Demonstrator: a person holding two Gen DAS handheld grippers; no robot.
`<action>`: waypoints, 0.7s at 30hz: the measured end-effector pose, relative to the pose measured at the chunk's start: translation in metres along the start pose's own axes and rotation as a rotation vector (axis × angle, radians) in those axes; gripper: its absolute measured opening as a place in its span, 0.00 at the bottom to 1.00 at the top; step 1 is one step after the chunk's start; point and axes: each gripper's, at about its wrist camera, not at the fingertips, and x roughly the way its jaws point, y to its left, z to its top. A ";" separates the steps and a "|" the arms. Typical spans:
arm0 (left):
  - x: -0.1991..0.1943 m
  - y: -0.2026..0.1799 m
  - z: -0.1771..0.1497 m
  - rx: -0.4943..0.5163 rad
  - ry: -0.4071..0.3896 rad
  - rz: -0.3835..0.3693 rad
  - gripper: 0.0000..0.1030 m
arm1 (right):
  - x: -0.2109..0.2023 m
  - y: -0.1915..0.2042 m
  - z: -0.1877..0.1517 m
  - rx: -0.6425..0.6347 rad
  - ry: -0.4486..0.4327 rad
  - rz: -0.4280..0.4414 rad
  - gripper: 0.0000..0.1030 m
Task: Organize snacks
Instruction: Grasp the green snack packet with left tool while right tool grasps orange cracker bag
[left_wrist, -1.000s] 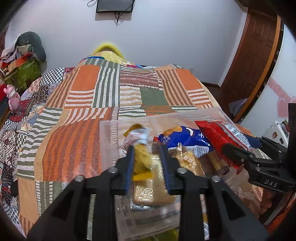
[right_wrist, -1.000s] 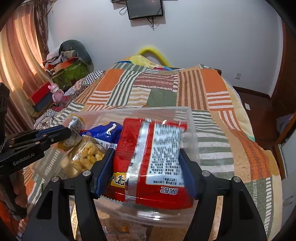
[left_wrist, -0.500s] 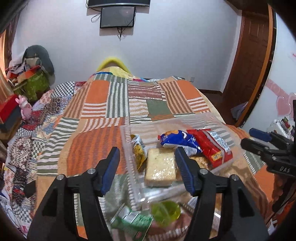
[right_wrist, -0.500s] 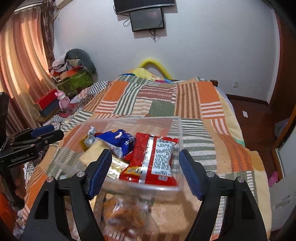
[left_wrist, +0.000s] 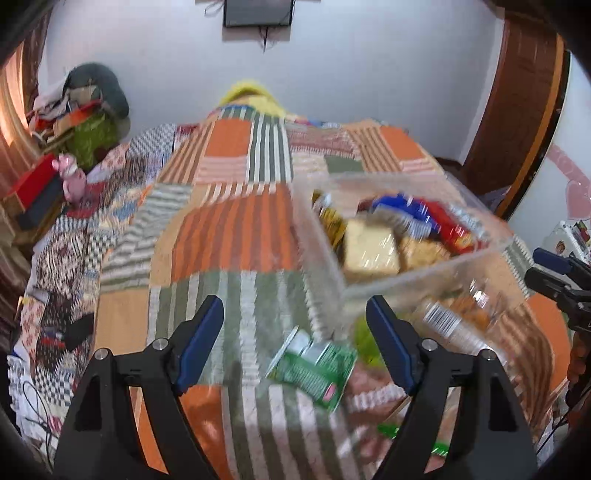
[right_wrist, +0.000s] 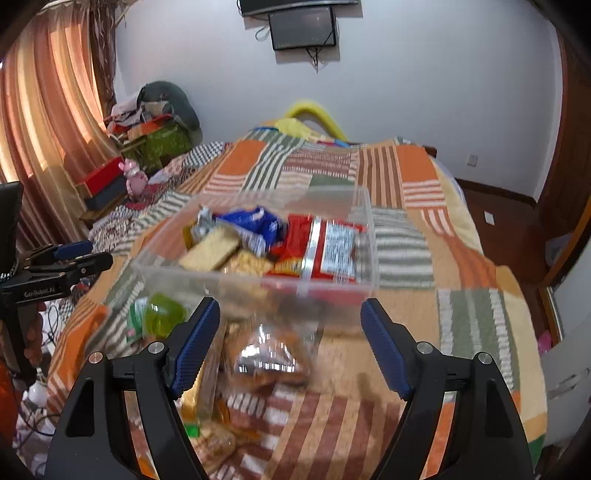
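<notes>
A clear plastic bin (left_wrist: 424, 271) (right_wrist: 258, 284) sits on the quilted bed. It holds a red packet (right_wrist: 325, 247), a blue packet (right_wrist: 255, 225), a pale cracker pack (left_wrist: 371, 247) (right_wrist: 210, 249) and other snacks. Loose snacks lie in front of it: a green packet (left_wrist: 314, 367), a lime-green jelly cup (right_wrist: 162, 317) and a shiny clear bag (right_wrist: 266, 358). My left gripper (left_wrist: 295, 347) is open and empty, above the green packet. My right gripper (right_wrist: 290, 347) is open and empty, above the shiny bag, short of the bin.
The patchwork quilt (left_wrist: 229, 221) covers the bed. Clutter, a red box (right_wrist: 103, 181) and a pink toy (right_wrist: 135, 177) lie at the left by the curtain. A wooden door (left_wrist: 517, 110) stands at the right. More packets lie at the bed's near edge (right_wrist: 210, 443).
Both grippers let go of their snacks, which now lie in the bin, opened wide and pulled back. The left gripper has swung left over the loose green packet.
</notes>
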 end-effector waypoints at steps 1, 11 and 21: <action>0.004 0.002 -0.003 -0.004 0.015 0.001 0.77 | 0.002 0.000 -0.003 0.004 0.012 0.002 0.74; 0.055 0.008 -0.043 -0.036 0.173 -0.032 0.77 | 0.033 0.001 -0.018 0.030 0.110 0.029 0.74; 0.078 -0.002 -0.047 -0.013 0.171 -0.051 0.80 | 0.055 0.005 -0.025 0.040 0.164 0.059 0.77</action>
